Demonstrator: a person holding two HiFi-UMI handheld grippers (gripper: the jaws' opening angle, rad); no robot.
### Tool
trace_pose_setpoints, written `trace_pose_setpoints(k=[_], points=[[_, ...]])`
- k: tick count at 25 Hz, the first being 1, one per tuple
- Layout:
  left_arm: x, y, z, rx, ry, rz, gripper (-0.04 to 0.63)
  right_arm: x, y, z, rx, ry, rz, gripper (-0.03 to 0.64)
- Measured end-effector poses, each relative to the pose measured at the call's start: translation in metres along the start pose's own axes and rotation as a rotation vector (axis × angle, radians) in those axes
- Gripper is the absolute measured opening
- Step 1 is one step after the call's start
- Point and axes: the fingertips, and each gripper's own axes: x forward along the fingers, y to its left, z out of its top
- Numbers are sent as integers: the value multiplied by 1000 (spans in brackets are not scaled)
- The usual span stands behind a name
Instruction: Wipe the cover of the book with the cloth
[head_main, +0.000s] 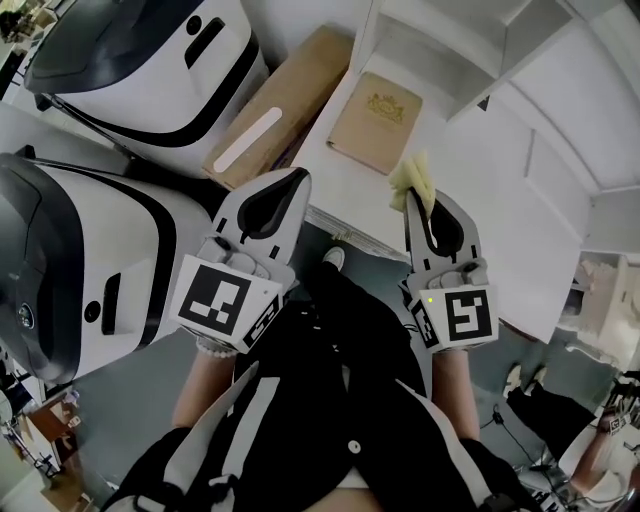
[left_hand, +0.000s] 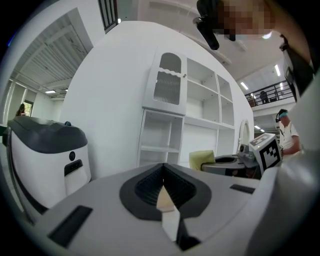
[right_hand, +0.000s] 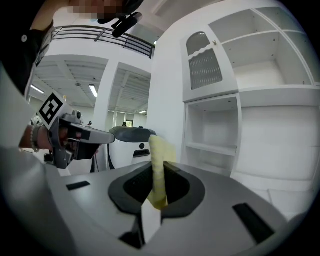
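Observation:
A tan book with a gold emblem lies flat on the white table, in front of the shelf unit. My right gripper is shut on a pale yellow cloth, which sticks out past its tips just right of the book's near corner. The cloth stands up between the jaws in the right gripper view. My left gripper is shut with nothing in it, held left of the book over the table's edge. It faces the shelves. The book is not seen in either gripper view.
A brown cardboard box with a white label lies left of the book. Two large white-and-grey machines stand to the left. A white shelf unit rises behind the book. The person's legs and shoe are below.

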Motion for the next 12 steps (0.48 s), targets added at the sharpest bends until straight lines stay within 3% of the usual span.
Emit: trace_pose_setpoints(k=[12], points=[[73,9,12,-29,2,0,2,39,-58,12,-7,-1,21,37]])
